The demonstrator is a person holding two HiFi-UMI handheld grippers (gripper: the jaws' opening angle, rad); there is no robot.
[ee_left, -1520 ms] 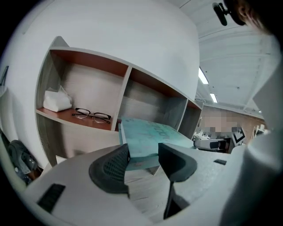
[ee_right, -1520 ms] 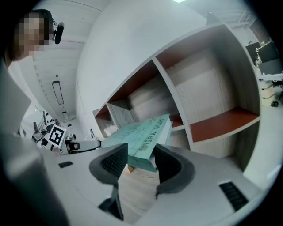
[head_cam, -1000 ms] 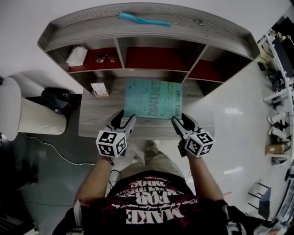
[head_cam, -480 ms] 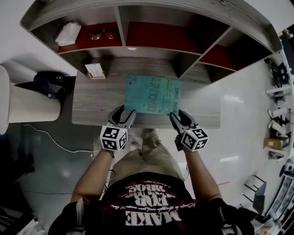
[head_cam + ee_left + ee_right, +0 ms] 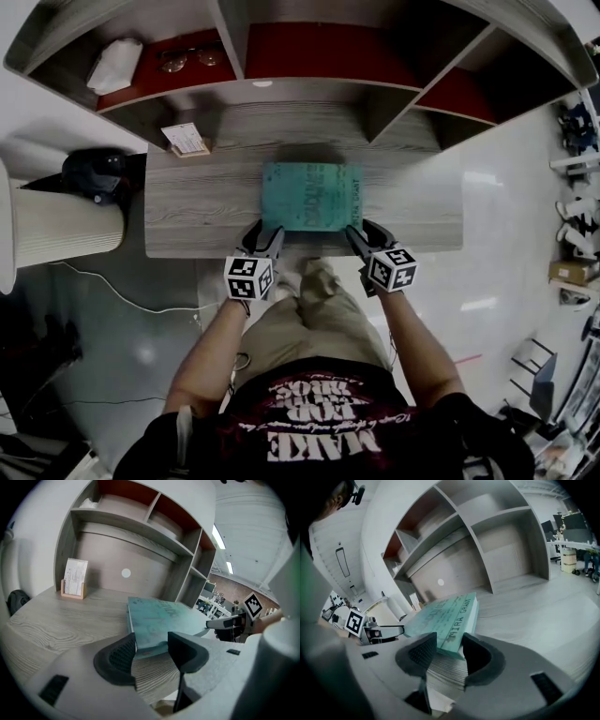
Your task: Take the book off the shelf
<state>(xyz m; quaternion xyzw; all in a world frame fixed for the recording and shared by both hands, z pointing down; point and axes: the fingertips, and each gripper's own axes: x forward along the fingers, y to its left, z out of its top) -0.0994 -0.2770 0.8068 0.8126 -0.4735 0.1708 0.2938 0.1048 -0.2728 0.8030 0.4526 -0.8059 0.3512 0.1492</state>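
A person reached both forearms forward and down to the desk's front edge, holding a teal book by its two near corners. The left gripper sat at the book's 7 o'clock corner and angled in toward 1 o'clock. Its jaws stood partly apart and were clamped on that corner. The right gripper sat at the 5 o'clock corner and angled toward 11 o'clock. Its jaws had just been closing and pinched the corner between them. Both tools pointed down at a slant. The book lay flat and square to the desk, off the shelf and at 12 o'clock from the person. A card holder stood at the book's 10 o'clock, well apart.
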